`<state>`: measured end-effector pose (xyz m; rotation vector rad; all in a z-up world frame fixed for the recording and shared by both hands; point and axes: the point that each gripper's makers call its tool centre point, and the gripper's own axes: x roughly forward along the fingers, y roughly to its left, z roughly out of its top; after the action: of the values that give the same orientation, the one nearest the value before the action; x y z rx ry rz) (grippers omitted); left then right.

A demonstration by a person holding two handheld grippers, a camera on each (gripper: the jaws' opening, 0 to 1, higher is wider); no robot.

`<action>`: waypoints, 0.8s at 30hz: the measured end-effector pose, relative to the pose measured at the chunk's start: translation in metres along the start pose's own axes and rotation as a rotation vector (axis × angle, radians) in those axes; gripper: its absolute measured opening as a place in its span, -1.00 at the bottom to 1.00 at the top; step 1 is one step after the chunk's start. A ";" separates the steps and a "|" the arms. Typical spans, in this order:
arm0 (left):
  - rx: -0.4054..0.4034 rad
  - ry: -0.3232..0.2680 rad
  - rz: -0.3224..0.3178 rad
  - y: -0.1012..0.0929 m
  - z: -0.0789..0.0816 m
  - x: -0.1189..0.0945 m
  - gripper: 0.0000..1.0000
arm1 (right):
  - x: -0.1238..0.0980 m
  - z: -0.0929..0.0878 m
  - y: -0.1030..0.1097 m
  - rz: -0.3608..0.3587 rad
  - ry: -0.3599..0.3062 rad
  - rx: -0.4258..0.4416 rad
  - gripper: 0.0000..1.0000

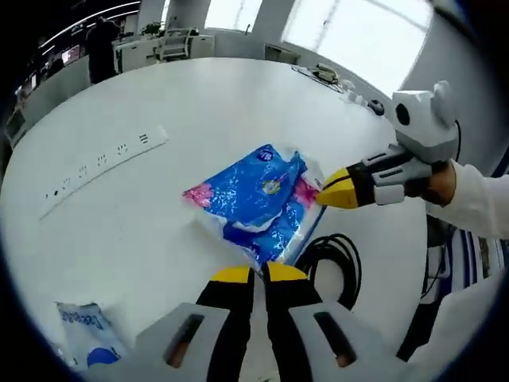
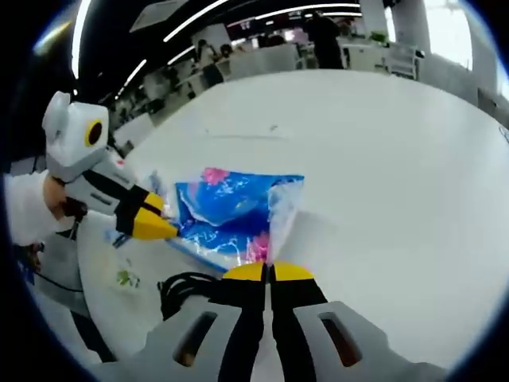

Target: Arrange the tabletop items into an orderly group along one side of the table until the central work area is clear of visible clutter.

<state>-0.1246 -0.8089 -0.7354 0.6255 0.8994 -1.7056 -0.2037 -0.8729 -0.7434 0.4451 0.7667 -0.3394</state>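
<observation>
A blue and pink plastic packet (image 1: 253, 191) lies on the white round table (image 1: 159, 103). My left gripper (image 1: 258, 274) is shut, its yellow tips pinching the packet's near edge. My right gripper (image 1: 332, 192) comes in from the right, shut on the packet's pink corner. In the right gripper view the same packet (image 2: 227, 211) lies ahead, and its clear plastic corner runs into my shut right gripper (image 2: 269, 272). The left gripper (image 2: 157, 224) meets the packet's left edge there.
A coiled black cable (image 1: 334, 267) lies beside the packet by the table edge, seen also as the cable (image 2: 187, 290). A white power strip (image 1: 103, 163) lies to the left. A white and blue pouch (image 1: 83, 334) sits near my left jaw. Small items (image 1: 326, 76) stand at the far rim.
</observation>
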 end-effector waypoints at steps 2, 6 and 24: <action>0.061 0.020 -0.006 -0.001 -0.001 0.003 -0.97 | 0.002 -0.004 -0.002 0.002 0.007 0.011 -1.00; 0.000 0.036 -0.032 0.003 -0.006 0.014 -0.96 | 0.007 -0.017 -0.003 0.000 0.038 0.031 -1.00; -0.054 0.102 -0.064 0.002 -0.022 0.037 -0.97 | 0.018 -0.028 -0.014 0.021 0.057 0.102 -1.00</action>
<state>-0.1343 -0.8119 -0.7771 0.6581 1.0447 -1.7130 -0.2144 -0.8736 -0.7779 0.5601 0.8020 -0.3486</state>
